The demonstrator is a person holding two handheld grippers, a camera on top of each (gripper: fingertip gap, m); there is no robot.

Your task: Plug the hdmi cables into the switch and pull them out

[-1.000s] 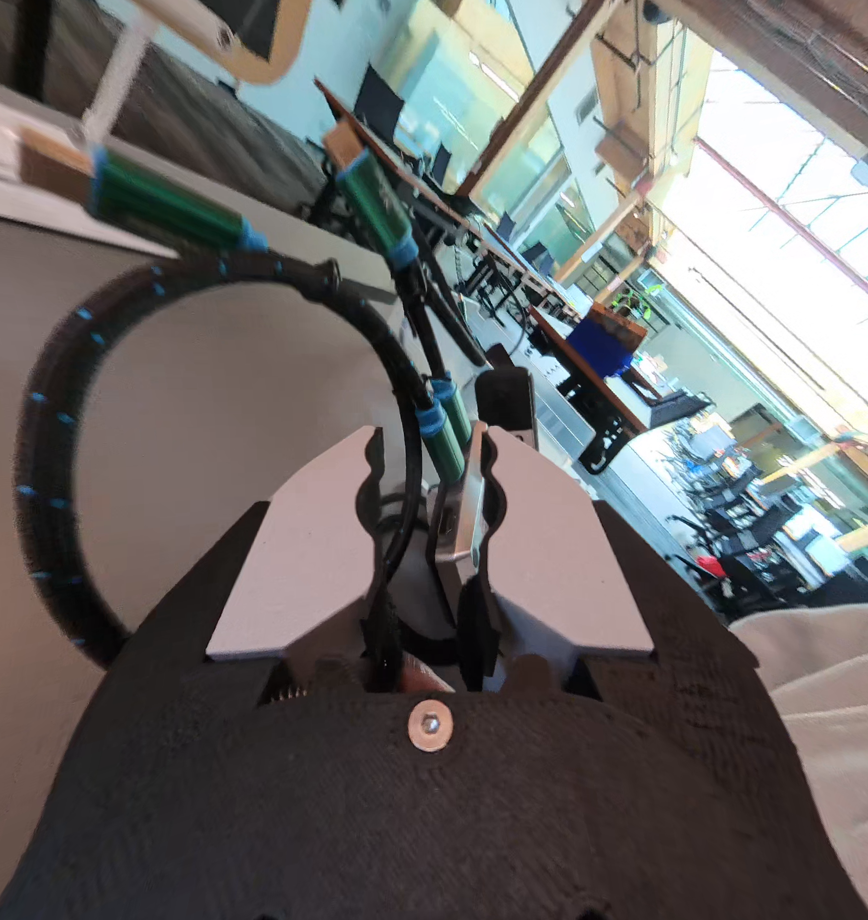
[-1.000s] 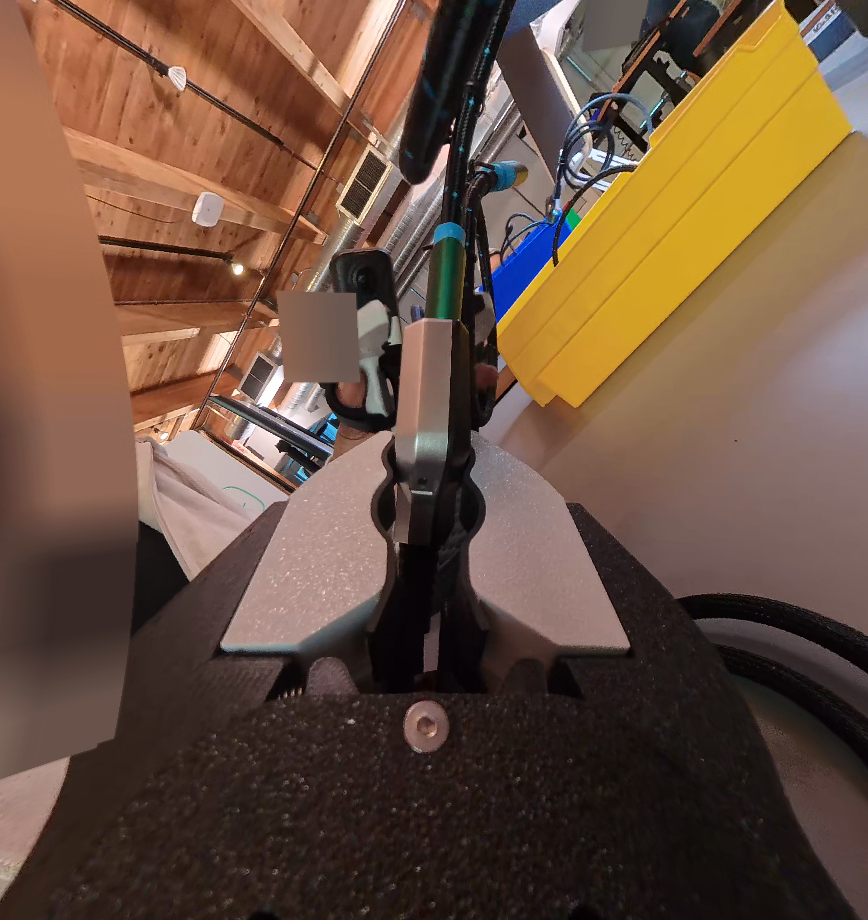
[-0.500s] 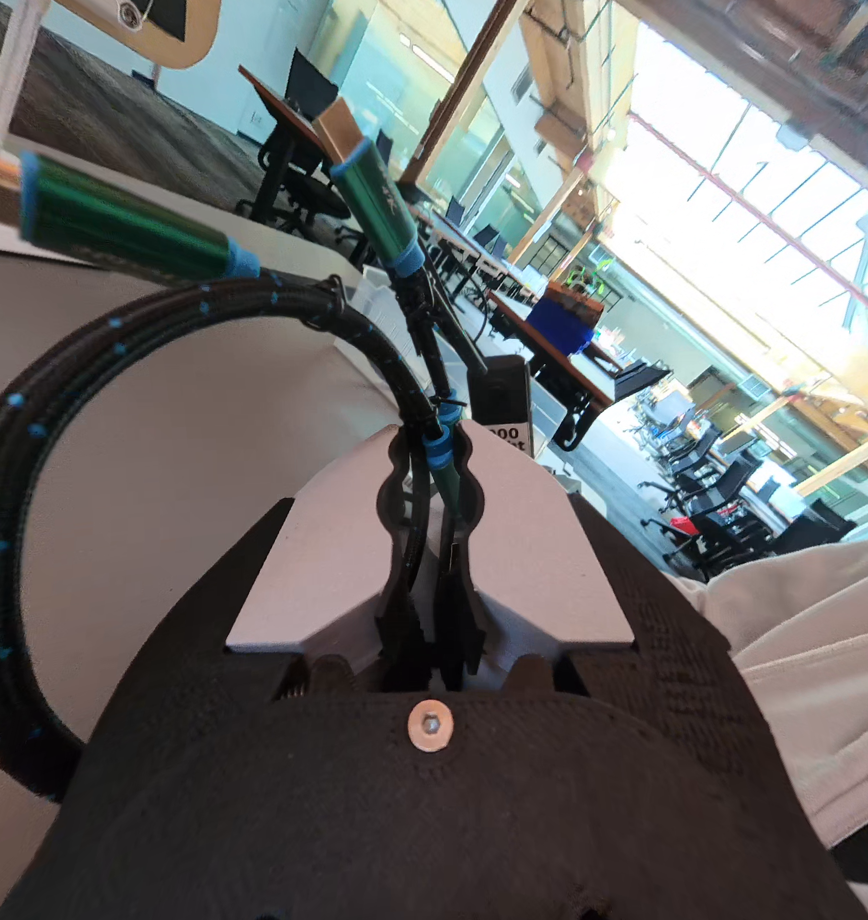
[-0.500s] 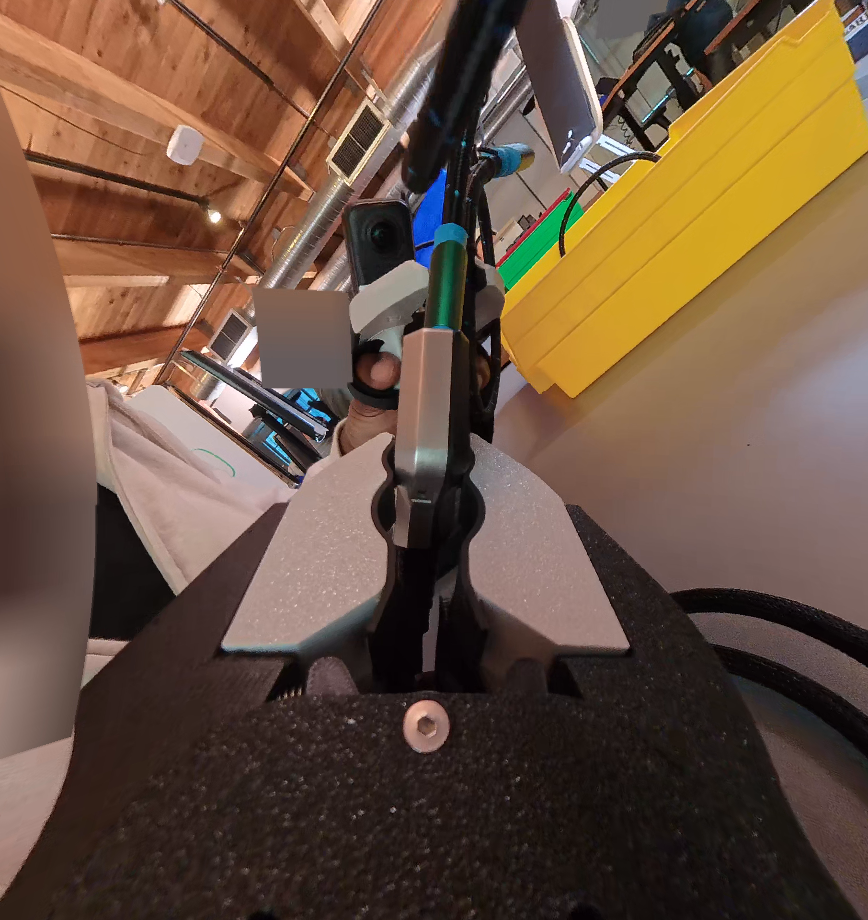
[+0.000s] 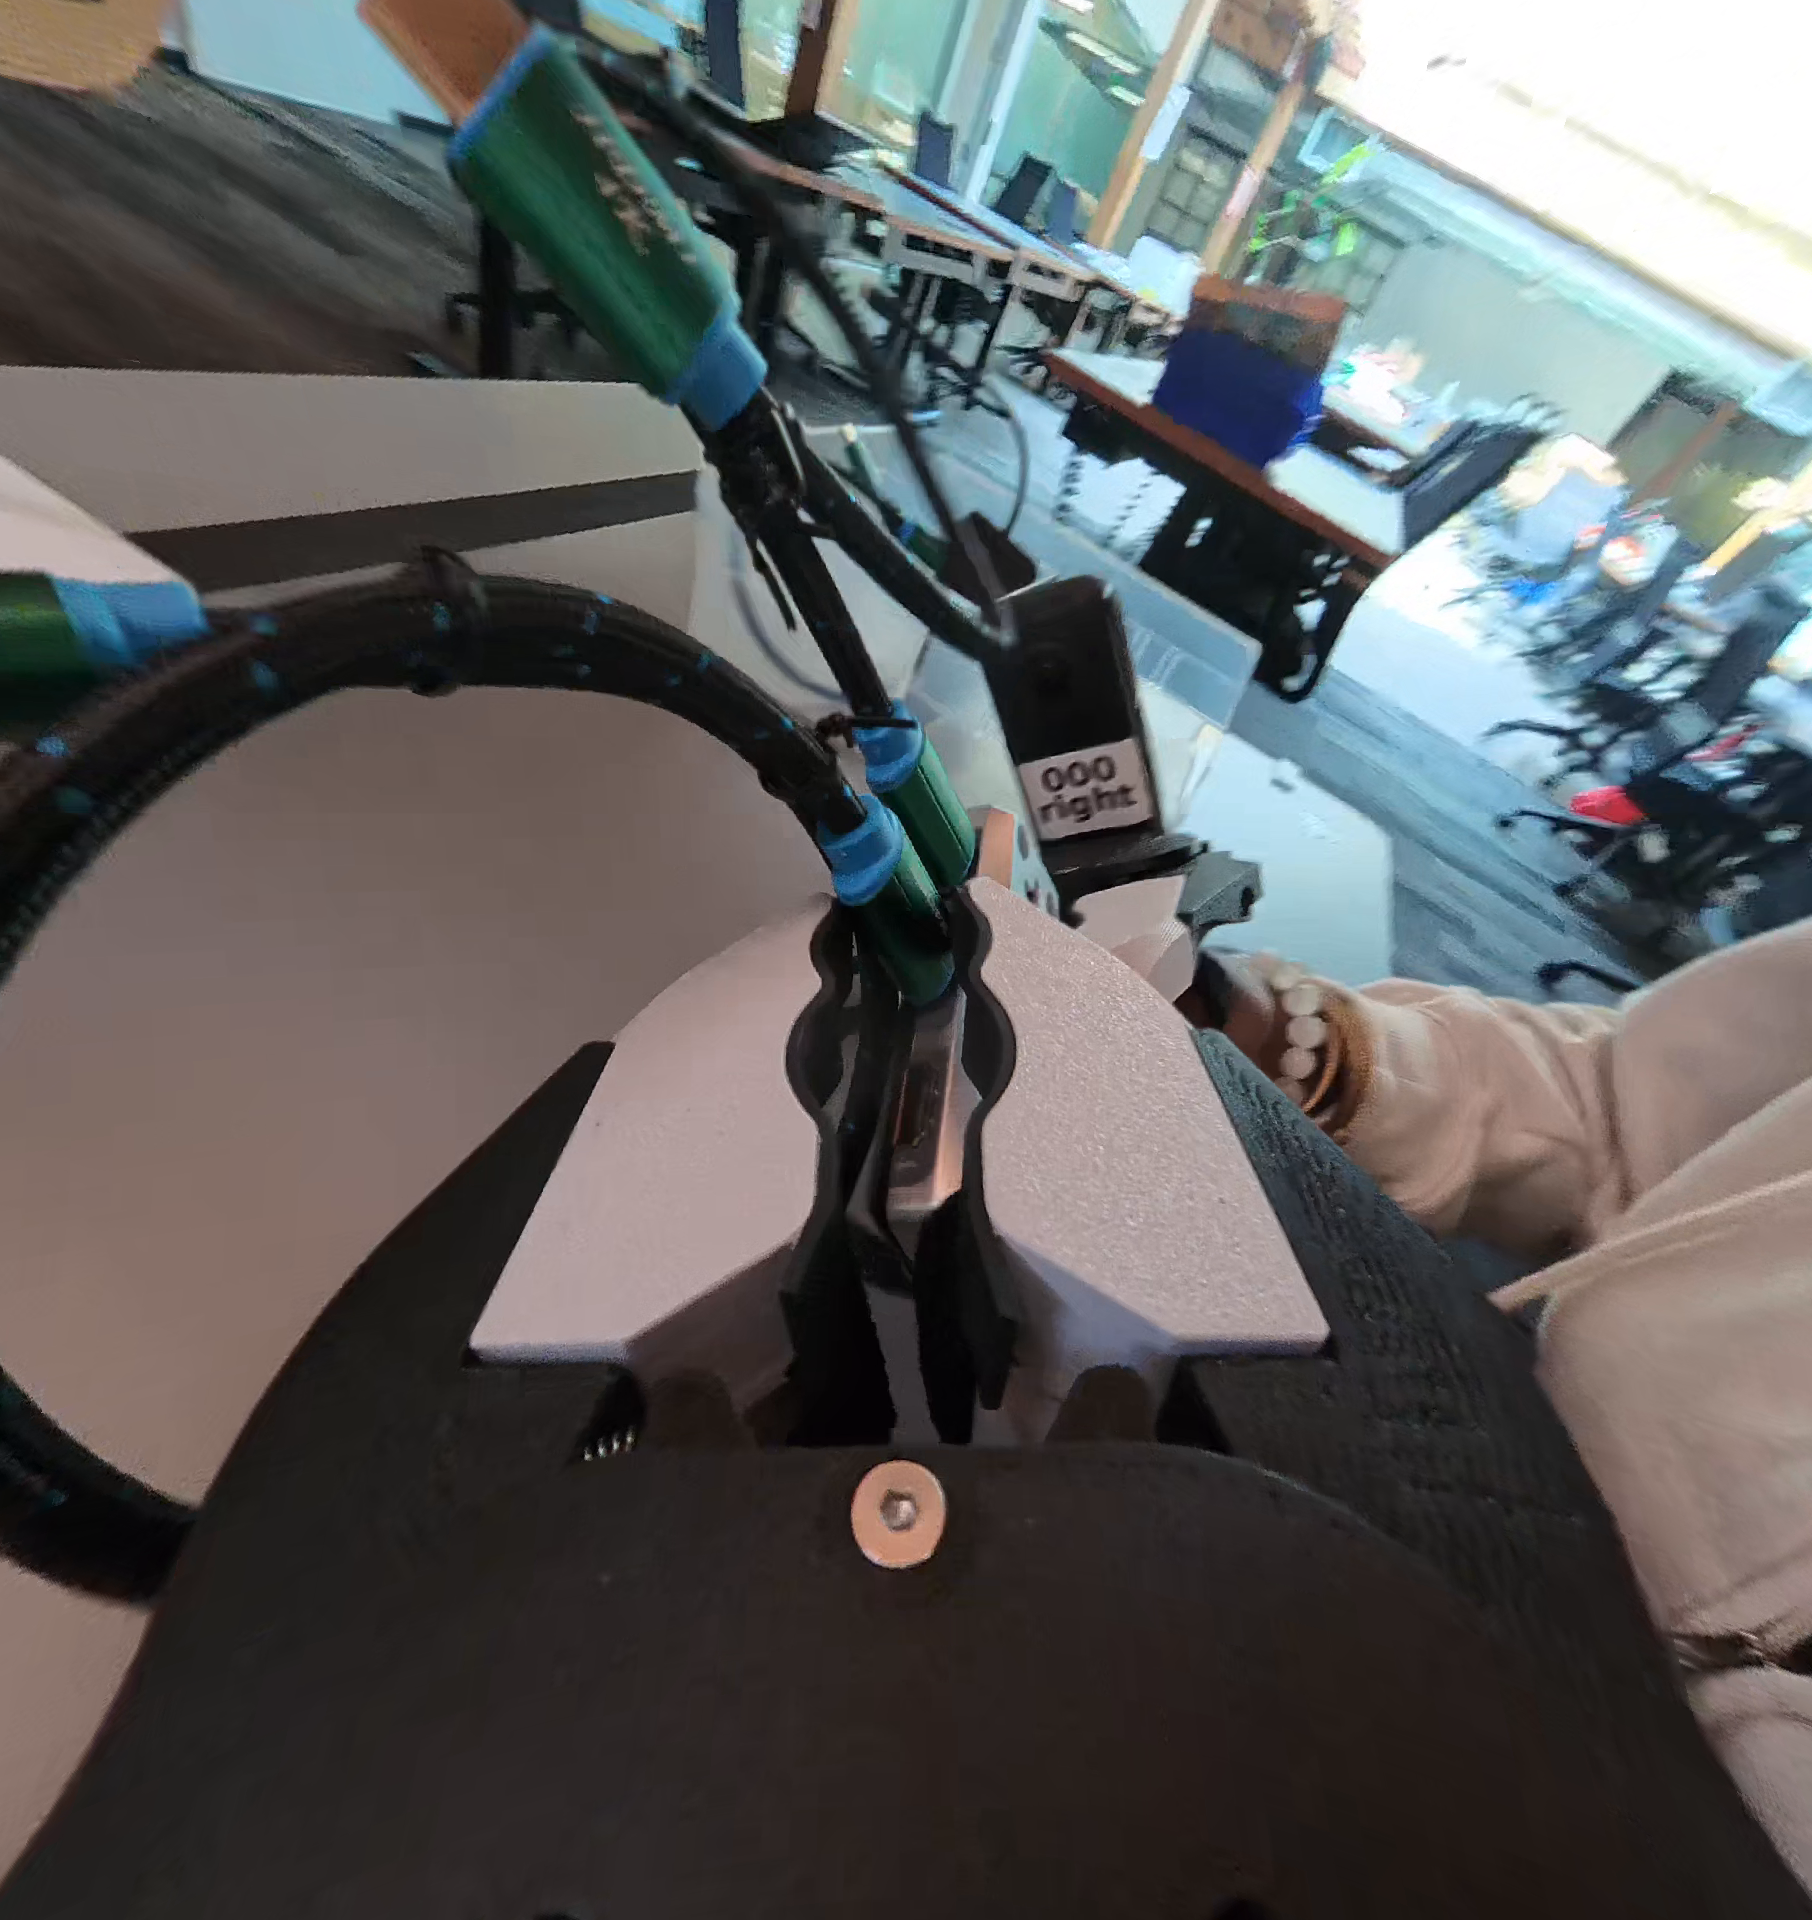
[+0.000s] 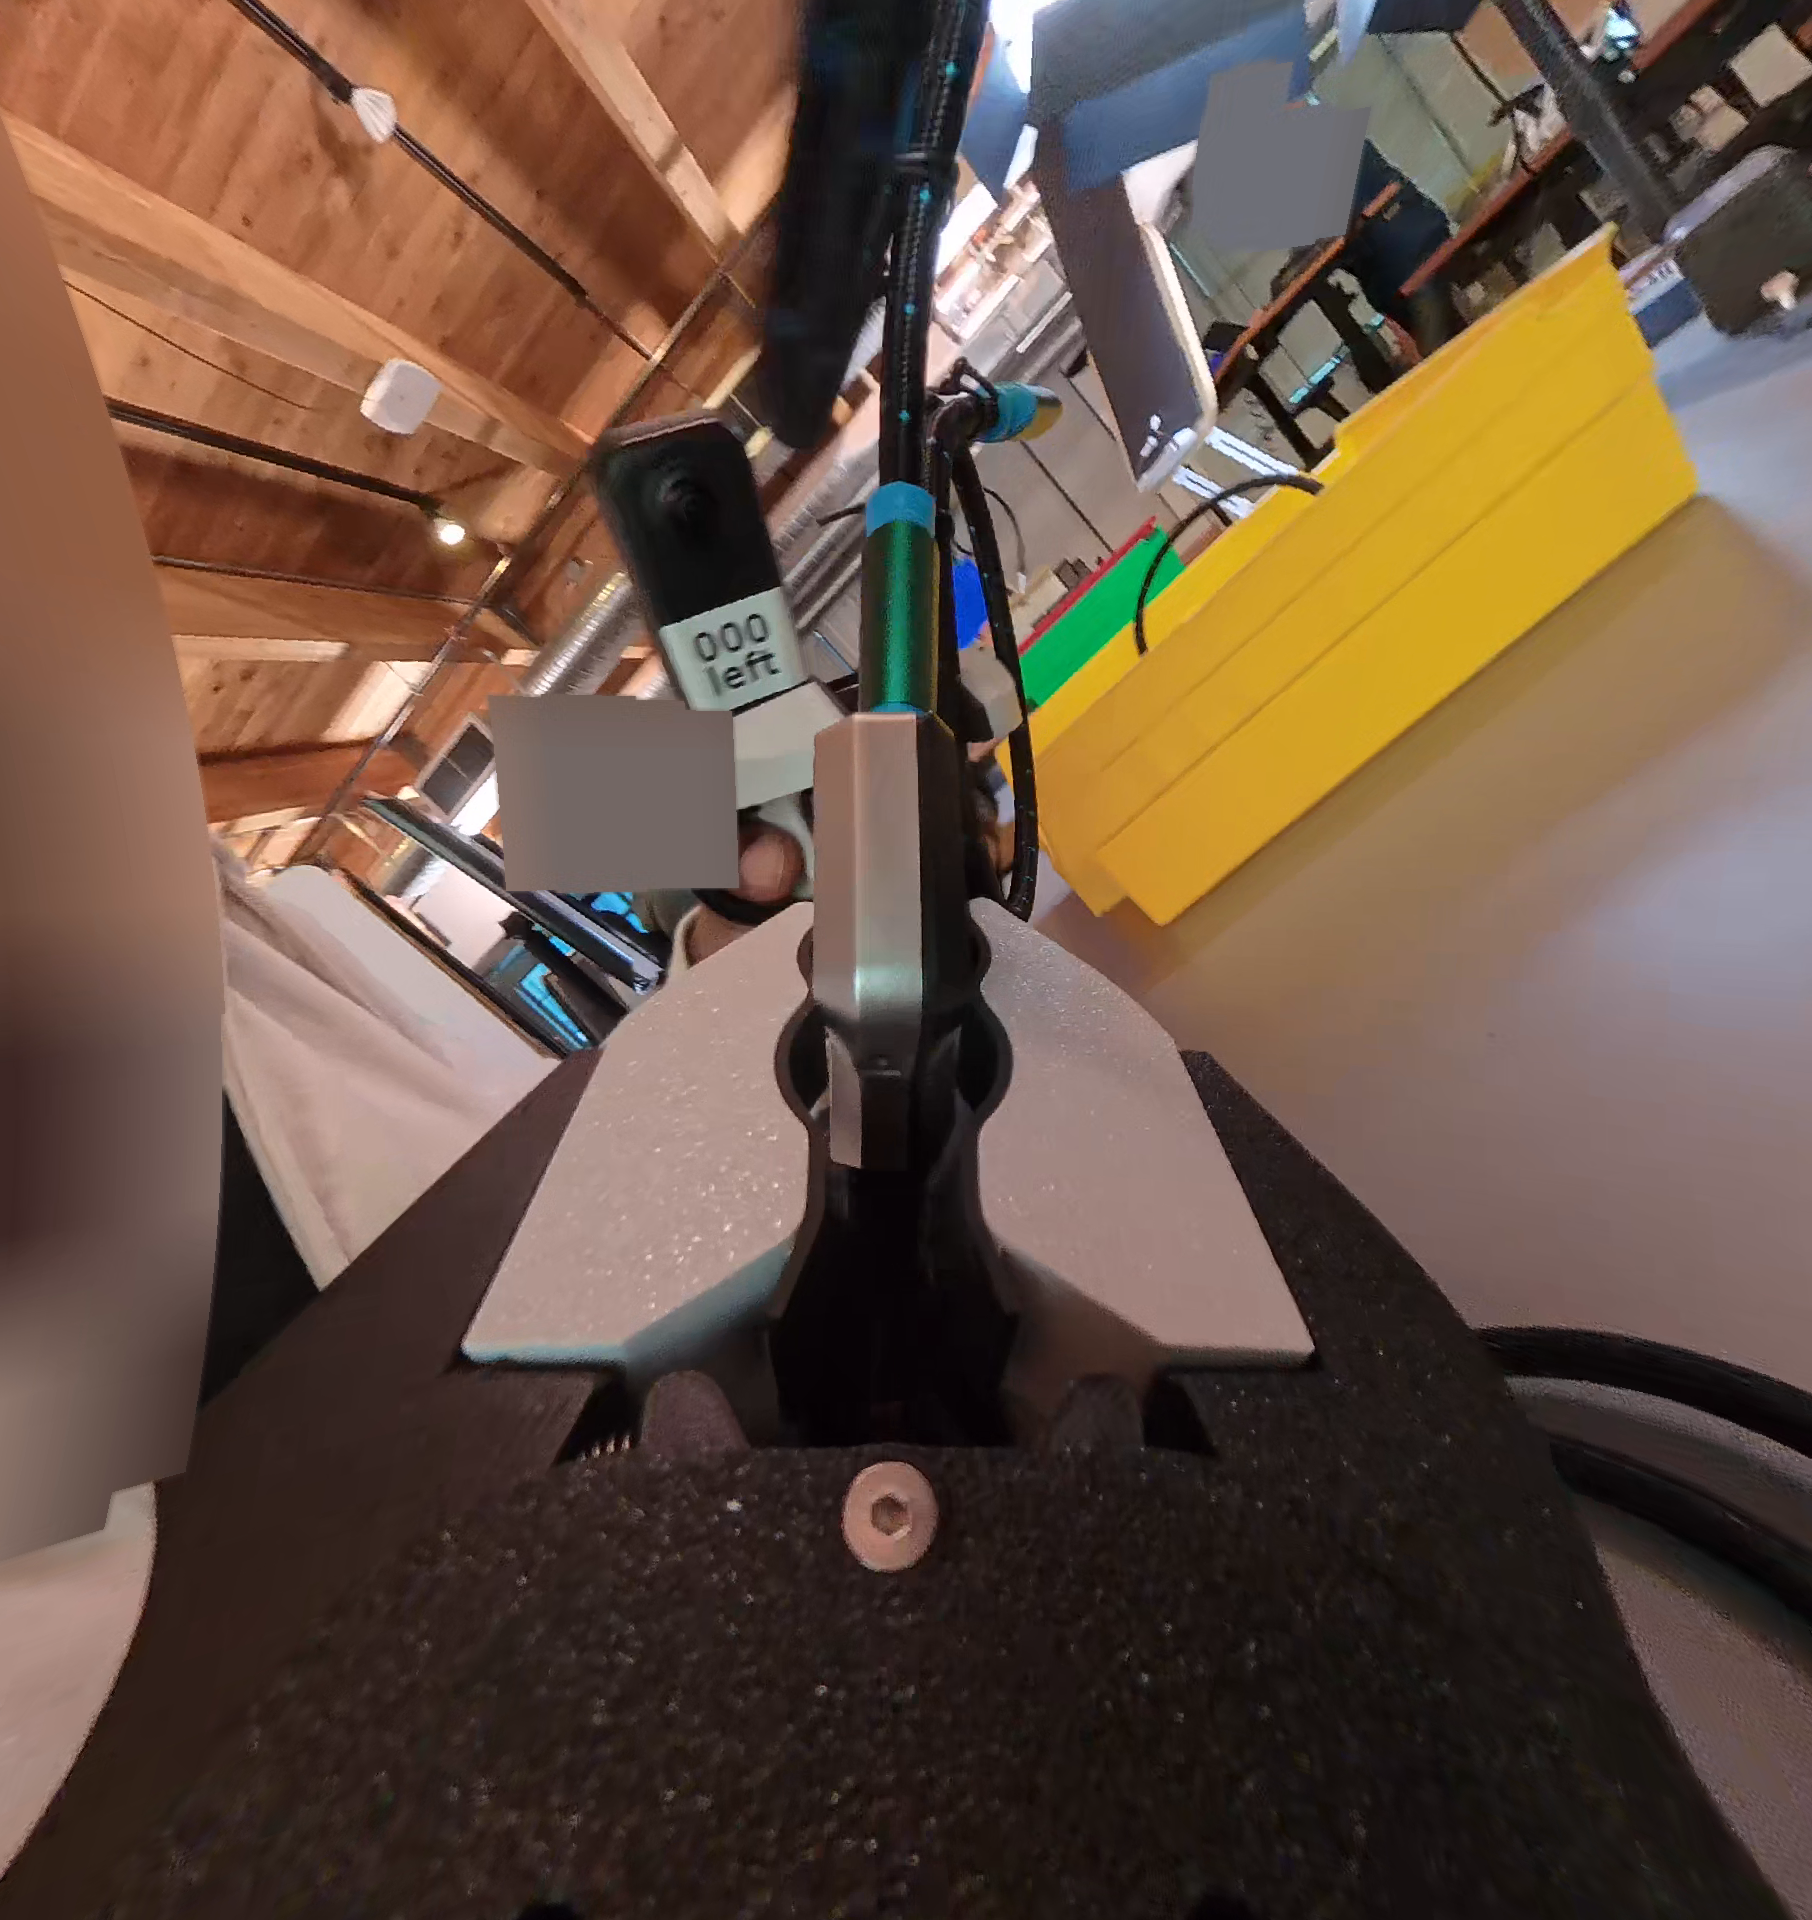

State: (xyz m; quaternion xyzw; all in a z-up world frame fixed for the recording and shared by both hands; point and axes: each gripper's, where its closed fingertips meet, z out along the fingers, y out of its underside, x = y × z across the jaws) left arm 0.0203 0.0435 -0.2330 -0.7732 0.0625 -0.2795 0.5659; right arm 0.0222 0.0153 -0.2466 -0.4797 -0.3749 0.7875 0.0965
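**Item: HDMI switch held aloft between two tongs, cables attached**

- Right tongs [image 6: 886, 997]: mine, clamped on the silver switch [image 6: 866, 883], which stands edge-on between the fingers and juts forward past the tips. I judge this grip is there to brace the box against a pull.
- Switch, far end: one green plug [image 6: 900, 623] seated in it, blue collar uppermost, its braided cable running up and out of view beyond the tips.
- Left tongs [image 5: 907, 945]: mine, closed on a green plug [image 5: 907, 935] right at the fingertips. The switch [image 5: 917, 1127] sits deeper in the slot between the fingers; a second green plug lies just beside the first. Whether the fingers also pinch the box I cannot tell.
- Loose ends: a braided cable loop [image 5: 466, 665] arcs off to the left of the left tongs; a free green connector [image 5: 601, 229] hangs ahead and above the tips.
- Pose: the two tongs face each other, tips near, the whole bundle lifted clear of the table [image 6: 1504, 1039]. My sleeve [image 5: 1660, 1195] shows to the right of the left tongs.
- Background: yellow bins [image 6: 1401, 675] ahead and right of the right tongs.
- Step, by my reading: drawing a plug out.
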